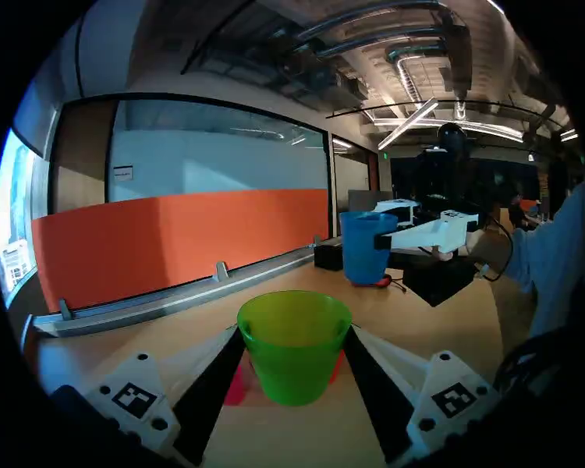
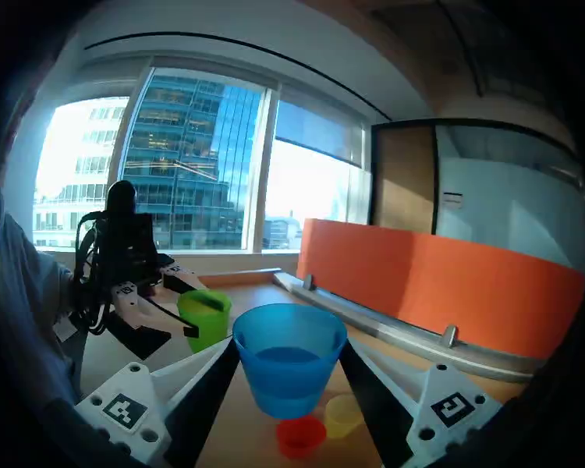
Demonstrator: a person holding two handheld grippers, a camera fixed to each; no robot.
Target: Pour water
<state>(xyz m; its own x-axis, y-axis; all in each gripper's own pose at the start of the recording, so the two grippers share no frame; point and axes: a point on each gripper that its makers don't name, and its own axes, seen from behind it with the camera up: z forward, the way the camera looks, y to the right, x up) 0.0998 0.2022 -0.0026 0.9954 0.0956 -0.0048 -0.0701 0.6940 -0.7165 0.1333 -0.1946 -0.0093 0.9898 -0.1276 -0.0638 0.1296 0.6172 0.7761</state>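
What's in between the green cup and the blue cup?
Just bare wooden table, as the left gripper view shows: nothing stands between the green cup and the blue cup. A small red thing lies by the blue cup.

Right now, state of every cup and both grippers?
green cup: upright, gripped, looks empty
blue cup: upright, gripped, water inside
red cup: upright, below the blue cup
yellow cup: upright, beside the red cup
left gripper: shut on green cup
right gripper: shut on blue cup
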